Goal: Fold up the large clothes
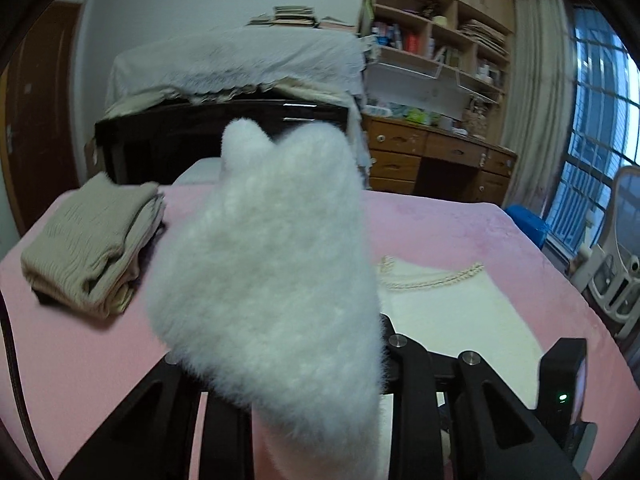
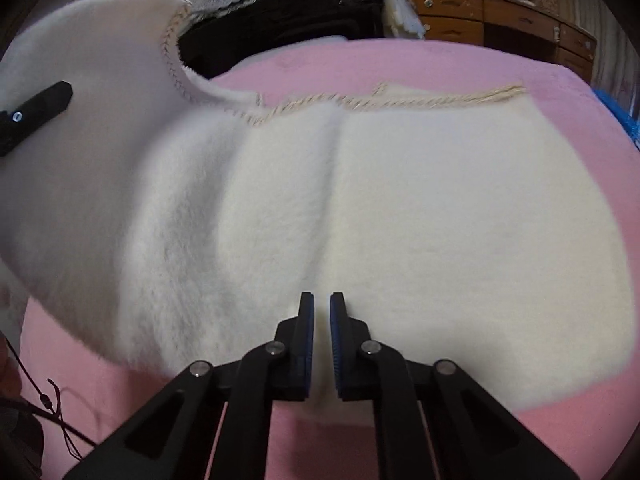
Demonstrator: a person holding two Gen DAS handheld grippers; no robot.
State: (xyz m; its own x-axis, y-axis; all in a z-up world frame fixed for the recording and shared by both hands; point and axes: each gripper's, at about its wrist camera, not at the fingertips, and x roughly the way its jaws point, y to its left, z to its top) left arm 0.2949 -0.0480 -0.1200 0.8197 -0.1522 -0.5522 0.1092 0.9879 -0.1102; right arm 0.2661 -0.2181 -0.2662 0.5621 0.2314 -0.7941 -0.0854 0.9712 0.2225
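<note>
A fluffy white garment (image 2: pixel 400 208) with a braided cream trim (image 2: pixel 400 102) lies on the pink bed cover (image 2: pixel 360 60). My right gripper (image 2: pixel 321 320) is nearly shut, pinching a ridge of its near edge between its blue pads. My left gripper (image 1: pixel 316 360) is shut on another part of the white garment (image 1: pixel 264 264) and holds it lifted above the bed; the fabric hides its fingertips. In the right wrist view the lifted part (image 2: pixel 80 120) rises at the left, with the left gripper's finger (image 2: pixel 36 114) showing against it.
A stack of folded beige clothes (image 1: pixel 88 248) sits on the bed's far left. Beyond the bed stand a dark cabinet draped with cloth (image 1: pixel 224 128), a wooden desk with shelves (image 1: pixel 440 152), a window (image 1: pixel 600 120) and a chair (image 1: pixel 616 272) on the right.
</note>
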